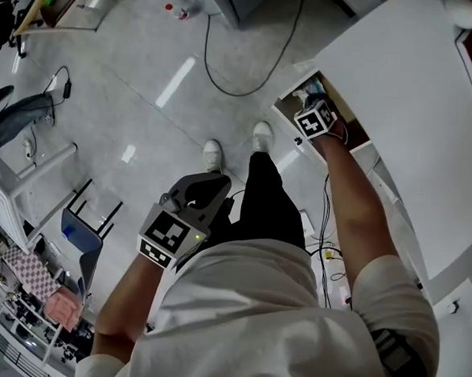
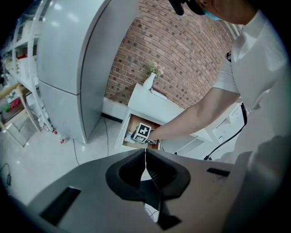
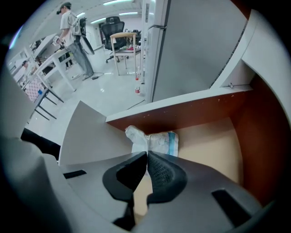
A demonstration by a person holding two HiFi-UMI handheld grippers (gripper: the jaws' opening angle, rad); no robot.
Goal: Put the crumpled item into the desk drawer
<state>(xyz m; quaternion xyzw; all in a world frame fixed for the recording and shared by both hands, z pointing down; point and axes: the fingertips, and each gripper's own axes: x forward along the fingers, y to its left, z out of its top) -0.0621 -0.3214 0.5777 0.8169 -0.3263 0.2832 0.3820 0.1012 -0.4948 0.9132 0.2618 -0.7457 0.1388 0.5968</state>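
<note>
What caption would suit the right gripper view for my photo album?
Right gripper pinching a crumpled item at its tips, inside the open drawer.

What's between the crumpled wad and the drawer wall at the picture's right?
Nothing: in the right gripper view only bare tan drawer floor separates the crumpled wad from that wall.

Inspection finds no legible text, brand, number or sign in any view. The left marker cube [image 1: 168, 237] on the left tool [image 2: 145, 157] and the right marker cube [image 1: 316, 119] on the right tool [image 3: 147, 155] carry black-and-white square codes only, with no letters or digits. The crumpled item [image 3: 153, 139] in the drawer [image 3: 213, 136] shows a blue band. Any print on it is too small to read.
</note>
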